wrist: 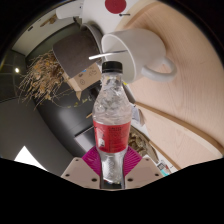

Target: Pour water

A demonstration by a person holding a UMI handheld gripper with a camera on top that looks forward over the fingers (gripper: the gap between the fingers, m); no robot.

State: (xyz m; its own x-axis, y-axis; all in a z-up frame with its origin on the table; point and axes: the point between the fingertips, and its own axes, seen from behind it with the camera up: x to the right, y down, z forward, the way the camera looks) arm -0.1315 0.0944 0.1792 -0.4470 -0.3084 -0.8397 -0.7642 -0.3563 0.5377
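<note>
On the pale table (185, 120), tool (112, 172) grips bottle (110, 120).

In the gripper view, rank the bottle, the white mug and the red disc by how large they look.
1. Bottle, held between the gripper fingers; nearness to the camera inflates it.
2. White mug, beyond the bottle.
3. Red disc, partly cut off, so unsure.

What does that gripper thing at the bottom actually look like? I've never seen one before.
Only its front end shows. The gripper has two fingers, pale beige and blocky on their outer parts, each with a bright magenta pad on its inner face. No cables, markings or lettering are visible, and no hand or sleeve of the person holding it appears in this view.
</note>
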